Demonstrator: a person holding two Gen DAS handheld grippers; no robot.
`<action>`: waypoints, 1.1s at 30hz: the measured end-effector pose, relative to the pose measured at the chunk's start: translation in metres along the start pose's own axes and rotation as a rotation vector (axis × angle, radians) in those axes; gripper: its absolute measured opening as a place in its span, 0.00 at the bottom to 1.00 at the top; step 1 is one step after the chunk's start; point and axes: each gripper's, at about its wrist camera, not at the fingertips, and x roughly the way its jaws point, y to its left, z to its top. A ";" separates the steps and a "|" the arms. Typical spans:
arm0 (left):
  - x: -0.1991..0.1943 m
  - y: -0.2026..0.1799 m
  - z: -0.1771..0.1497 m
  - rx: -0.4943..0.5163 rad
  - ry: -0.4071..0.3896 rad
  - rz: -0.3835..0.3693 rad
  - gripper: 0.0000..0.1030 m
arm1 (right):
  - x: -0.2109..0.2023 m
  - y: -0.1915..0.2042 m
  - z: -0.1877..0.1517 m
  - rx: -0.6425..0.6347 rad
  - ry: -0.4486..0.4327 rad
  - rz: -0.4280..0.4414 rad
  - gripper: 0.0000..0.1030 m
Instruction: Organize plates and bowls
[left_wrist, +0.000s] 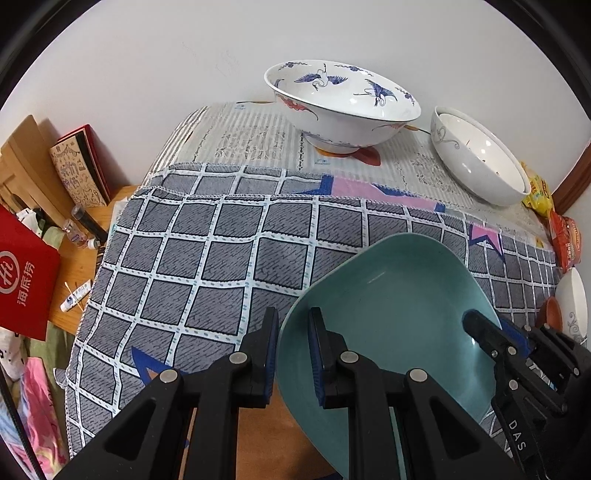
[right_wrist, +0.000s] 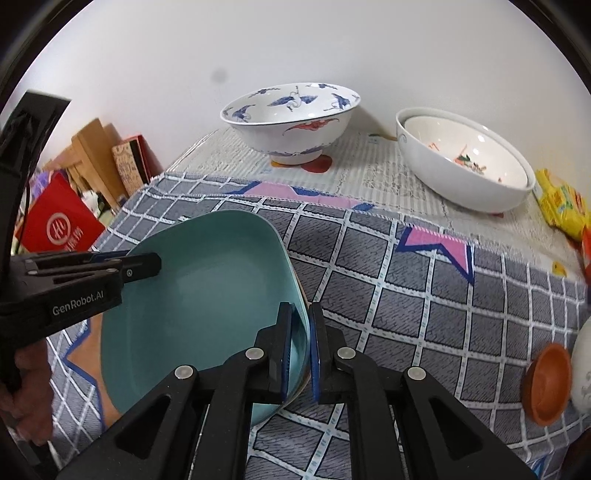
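You are holding the teal plate (left_wrist: 399, 314) by opposite rims: your left gripper (left_wrist: 293, 354) is clamping its left edge at lower centre of the left view, and your right gripper (right_wrist: 300, 347) is pinching its right edge at lower centre of the right view. The plate is sitting tilted over the checked cloth (right_wrist: 424, 295), its long axis running toward the crane bowl (right_wrist: 291, 122) at upper centre.

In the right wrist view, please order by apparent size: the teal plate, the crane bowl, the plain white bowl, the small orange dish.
1. teal plate, though nearest the camera
2-3. crane bowl and plain white bowl look alike
4. small orange dish
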 end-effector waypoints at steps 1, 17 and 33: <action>-0.002 0.001 -0.001 0.000 -0.009 -0.001 0.15 | -0.001 0.001 0.000 -0.007 0.001 -0.002 0.09; -0.005 0.006 -0.013 -0.016 0.013 0.012 0.22 | -0.004 -0.006 -0.021 0.030 0.032 0.020 0.13; -0.057 -0.070 -0.023 0.077 -0.053 -0.060 0.22 | -0.112 -0.081 -0.050 0.129 -0.111 -0.111 0.28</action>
